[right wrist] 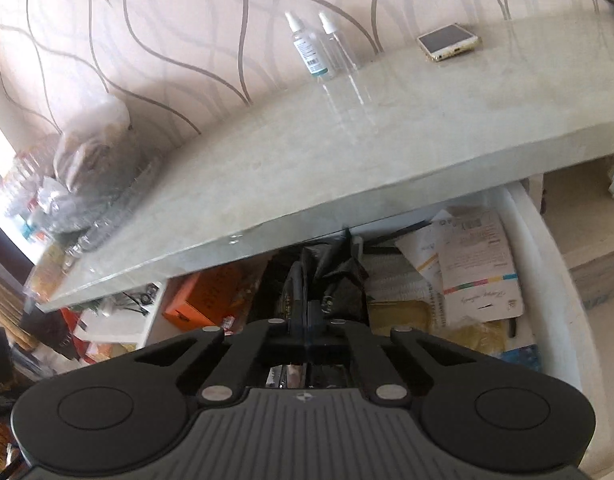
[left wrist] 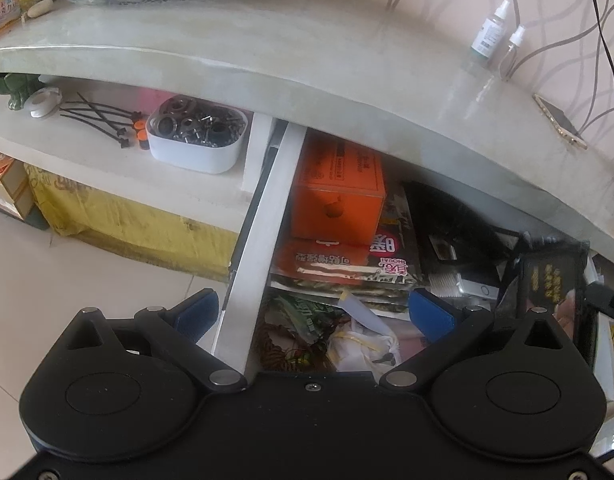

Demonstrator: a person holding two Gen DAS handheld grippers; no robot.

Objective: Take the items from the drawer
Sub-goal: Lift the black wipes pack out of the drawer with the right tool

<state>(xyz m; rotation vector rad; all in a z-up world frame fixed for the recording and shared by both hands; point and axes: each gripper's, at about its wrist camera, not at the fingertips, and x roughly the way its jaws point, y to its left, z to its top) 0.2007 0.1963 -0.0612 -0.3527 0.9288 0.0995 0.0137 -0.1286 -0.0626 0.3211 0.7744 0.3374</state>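
The open white drawer (left wrist: 259, 248) under the marble top (left wrist: 307, 60) is crammed with things. An orange box (left wrist: 339, 192) lies on red and dark packets (left wrist: 327, 258), with crumpled wrappers (left wrist: 347, 332) at the front. My left gripper (left wrist: 315, 314) is open and hovers over the drawer's left wall, its blue pads (left wrist: 431, 314) touching nothing. My right gripper (right wrist: 307, 322) is shut on a thin black packet (right wrist: 297, 280) that stands up between its fingers. In the left wrist view that packet (left wrist: 547, 280) shows gold lettering at the drawer's right side. Papers (right wrist: 479, 264) lie in the drawer's right part (right wrist: 547, 280).
Two spray bottles (right wrist: 307, 46) and a gold-edged phone (right wrist: 447, 42) sit on the marble top near the wall. A white tub of metal parts (left wrist: 199, 136), cable ties (left wrist: 99, 118) and a tape roll (left wrist: 43, 102) lie on the lower shelf. A yellow carton (left wrist: 127, 216) stands on the tiled floor.
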